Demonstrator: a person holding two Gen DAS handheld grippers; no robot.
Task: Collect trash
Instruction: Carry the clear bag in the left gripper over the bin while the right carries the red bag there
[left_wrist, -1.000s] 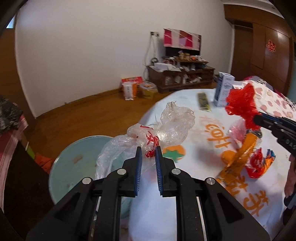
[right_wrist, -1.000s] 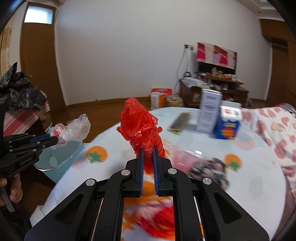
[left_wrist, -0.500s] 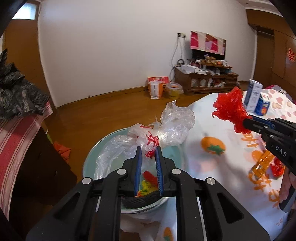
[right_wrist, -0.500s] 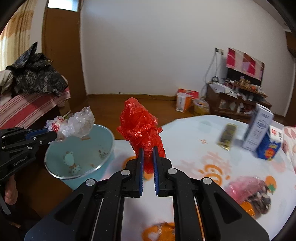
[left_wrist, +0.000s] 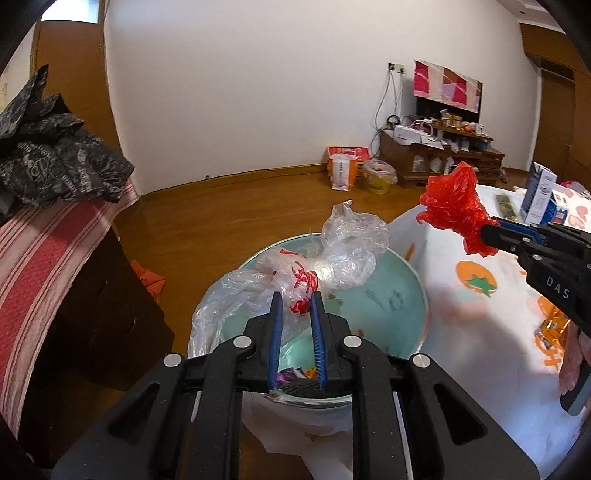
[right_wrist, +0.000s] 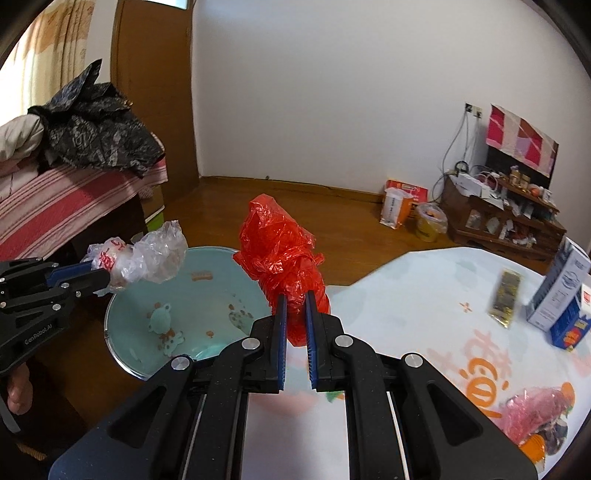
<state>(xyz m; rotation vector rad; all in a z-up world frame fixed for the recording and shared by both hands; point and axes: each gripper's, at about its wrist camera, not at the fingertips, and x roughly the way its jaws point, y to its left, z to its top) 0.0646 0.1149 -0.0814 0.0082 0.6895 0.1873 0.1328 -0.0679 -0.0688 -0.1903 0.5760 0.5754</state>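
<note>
A: Start close in. What are the two tools doing, taking the teal bin (left_wrist: 388, 295) as the landmark?

B: The left gripper (left_wrist: 296, 306) has its blue pads pinching a crumpled clear plastic bag (left_wrist: 332, 254) with red print, and the bag hangs right over the bin's open mouth. The right gripper (right_wrist: 294, 308) has its jaws squeezed onto a bunched red plastic bag (right_wrist: 280, 254), which stands up from the fingertips. In the right wrist view that bag sits at the bin's edge, on the side toward the table (right_wrist: 424, 280).

A: And the bin itself?

B: Round, pale teal inside, with bits of coloured wrapper at the bottom and a white liner showing under its near rim. It stands against the table's edge, lower than the tabletop.

A: What lies past the bin on the table side?

B: A white cloth with orange fruit prints. On it, beyond the bin, an orange wrapper (left_wrist: 550, 325), a pink packet (right_wrist: 535, 410) near the right gripper, a dark flat packet (right_wrist: 505, 299), and two upright cartons (right_wrist: 561, 295) further off.

A: And on the bin's other side?

B: A red-striped cover (left_wrist: 48, 258) with a black patterned bag (left_wrist: 55, 162) heaped on top. A hand (right_wrist: 16, 391) shows under the left gripper.

A: Farthest away?

B: Across the wooden floor from the bin, bags (left_wrist: 343, 168) lean by the white wall, beside a low wooden cabinet (left_wrist: 436, 162) cluttered with small things.
</note>
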